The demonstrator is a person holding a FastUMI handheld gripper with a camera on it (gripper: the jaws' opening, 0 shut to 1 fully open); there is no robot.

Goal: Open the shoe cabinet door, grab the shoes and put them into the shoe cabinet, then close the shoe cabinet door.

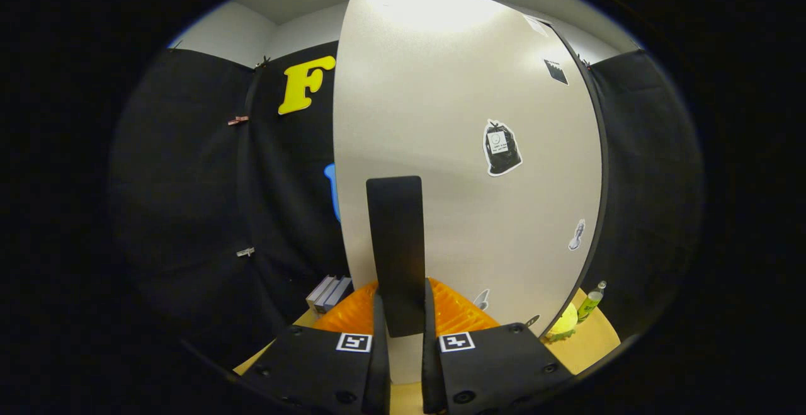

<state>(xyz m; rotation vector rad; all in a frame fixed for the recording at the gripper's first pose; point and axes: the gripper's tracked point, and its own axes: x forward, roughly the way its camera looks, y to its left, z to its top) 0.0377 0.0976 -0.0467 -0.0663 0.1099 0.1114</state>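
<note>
The white cabinet door [453, 119] stands close in front of me, with several small stickers on its face. A flat black upright handle [395, 232] sticks out from the door's lower part. My gripper [403, 317] is at that handle, and its lower end sits between the two orange ribbed fingers [349, 314]. Both fingers press against the handle's sides, so the gripper is shut on it. The door's left edge shows against the black cloth wall. No shoes or cabinet interior can be made out from here.
A small stack of flat white and grey boxes [329, 292] lies on the wooden surface [595, 339] left of the door. At the door's lower right corner are a yellow-green rounded object [564, 324] and a small green bottle [590, 301].
</note>
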